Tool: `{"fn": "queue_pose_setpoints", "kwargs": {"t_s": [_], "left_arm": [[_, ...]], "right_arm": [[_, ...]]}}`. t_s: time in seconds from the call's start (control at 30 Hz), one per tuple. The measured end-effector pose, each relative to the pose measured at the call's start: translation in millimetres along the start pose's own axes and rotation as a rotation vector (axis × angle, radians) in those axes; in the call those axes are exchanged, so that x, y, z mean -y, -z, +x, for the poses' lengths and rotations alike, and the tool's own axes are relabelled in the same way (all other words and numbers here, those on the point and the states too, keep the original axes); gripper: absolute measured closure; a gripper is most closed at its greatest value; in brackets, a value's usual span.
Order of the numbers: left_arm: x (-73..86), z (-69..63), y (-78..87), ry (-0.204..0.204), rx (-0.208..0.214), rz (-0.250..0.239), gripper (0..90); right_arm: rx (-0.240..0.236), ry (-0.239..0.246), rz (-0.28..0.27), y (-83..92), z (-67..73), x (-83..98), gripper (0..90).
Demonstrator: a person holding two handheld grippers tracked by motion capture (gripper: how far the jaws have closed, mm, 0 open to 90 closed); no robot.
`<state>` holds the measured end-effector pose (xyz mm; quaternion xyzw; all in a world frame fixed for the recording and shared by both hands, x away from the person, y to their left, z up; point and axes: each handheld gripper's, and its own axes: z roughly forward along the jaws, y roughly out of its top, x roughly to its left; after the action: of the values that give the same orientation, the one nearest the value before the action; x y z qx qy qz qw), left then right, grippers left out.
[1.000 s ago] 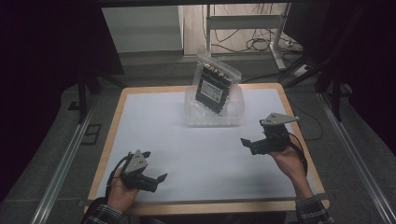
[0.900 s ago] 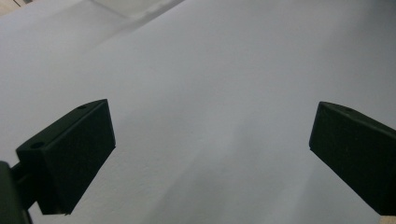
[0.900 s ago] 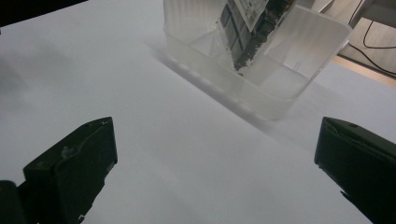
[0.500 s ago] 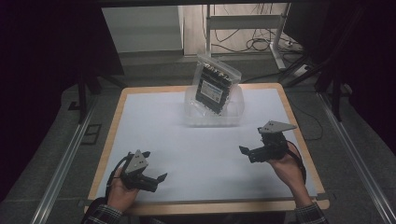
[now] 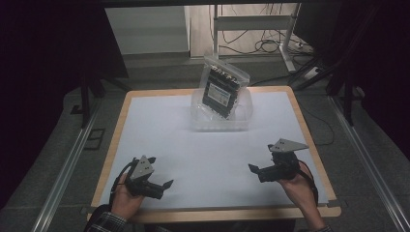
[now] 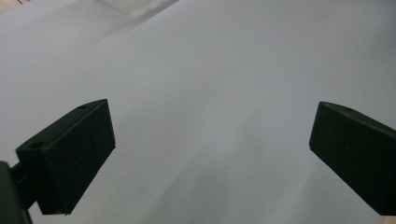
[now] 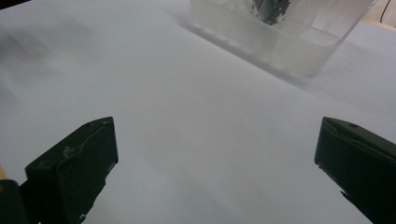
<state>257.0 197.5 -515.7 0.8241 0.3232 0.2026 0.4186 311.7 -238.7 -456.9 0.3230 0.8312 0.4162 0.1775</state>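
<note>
Your right gripper (image 5: 257,170) has drawn back toward the desk's (image 5: 309,140) near edge, jaws wide and empty like your left gripper (image 5: 162,186); open white surface separates both from the clear tub (image 5: 222,121).

Table (image 5: 309,140) showing pale wood rim, smooth. White sheet (image 5: 193,150) covering top, looking matt, paper-like, faint grain in gripper views. Clear plastic tub (image 5: 244,118) gleaming, glossy, see-through. Bag (image 5: 223,87) standing in it, crinkly clear film catching light over dark contents. Left gripper (image 6: 210,158) and right gripper (image 7: 215,172) showing matt black plastic jaws. Grey plate (image 5: 287,145) looking dull, flat.
</note>
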Motion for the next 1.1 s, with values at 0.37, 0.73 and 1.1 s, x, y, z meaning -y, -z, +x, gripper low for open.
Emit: {"fn": "queue_pose_setpoints", "kwargs": {"t_s": [0.37,0.73,1.1], "left_arm": [[0.2,-0.6,-1.9,-0.006,0.002,0.016,0.0],[0.7,-0.6,-3.1,-0.014,0.000,0.028,0.0],[1.3,-0.4,-4.8,-0.014,0.002,0.039,0.0]], "right_arm": [[0.032,-0.002,0.002,7.6,6.5,19.9,0.0],[0.063,-0.008,0.011,12.9,3.5,36.2,0.0],[0.083,-0.023,0.039,13.2,-1.2,49.5,0.0]]}}
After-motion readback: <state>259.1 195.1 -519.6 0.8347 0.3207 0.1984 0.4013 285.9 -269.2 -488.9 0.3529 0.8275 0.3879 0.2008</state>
